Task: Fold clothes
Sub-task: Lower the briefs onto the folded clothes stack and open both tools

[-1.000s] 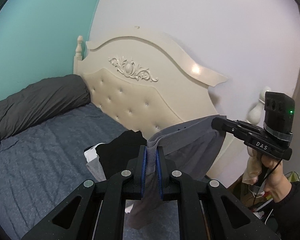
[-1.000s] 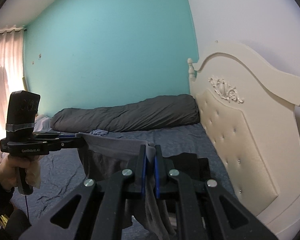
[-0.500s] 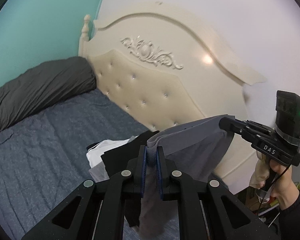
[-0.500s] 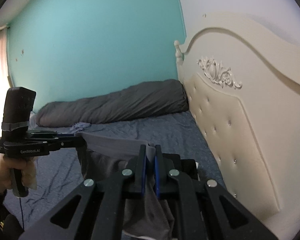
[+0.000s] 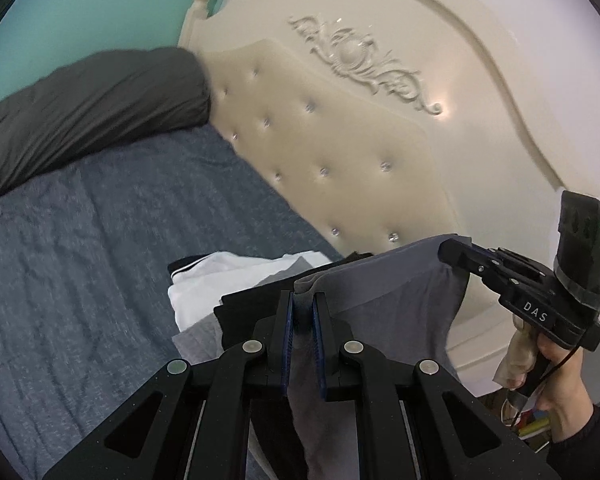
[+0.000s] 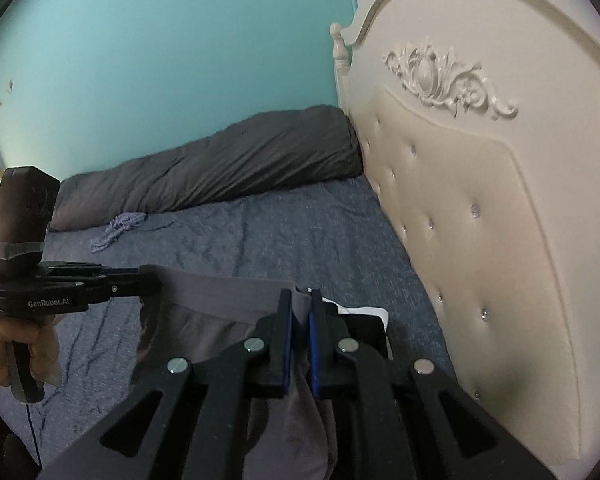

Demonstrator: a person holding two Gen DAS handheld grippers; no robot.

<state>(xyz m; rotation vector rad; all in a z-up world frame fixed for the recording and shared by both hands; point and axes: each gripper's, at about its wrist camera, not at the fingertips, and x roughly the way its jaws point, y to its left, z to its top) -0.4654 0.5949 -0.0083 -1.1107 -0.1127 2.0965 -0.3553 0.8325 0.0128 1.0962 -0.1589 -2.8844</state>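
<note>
A grey garment hangs stretched by its waistband between both grippers above the bed. My left gripper is shut on one end of the band, blue pads pressing the cloth. My right gripper is shut on the other end, and the grey garment sags below the band. In the left wrist view the right gripper shows at the right, held by a hand. The left gripper shows at the left of the right wrist view. Below the garment lies a pile of folded clothes, white and black.
A cream tufted headboard stands close on the right. A rolled dark grey duvet lies along the teal wall. The blue-grey bed sheet spreads to the left, with a small bluish cloth near the duvet.
Both grippers have sunk and moved toward the headboard with the grey garment still stretched between them. The folded pile now sits closer under the garment.
</note>
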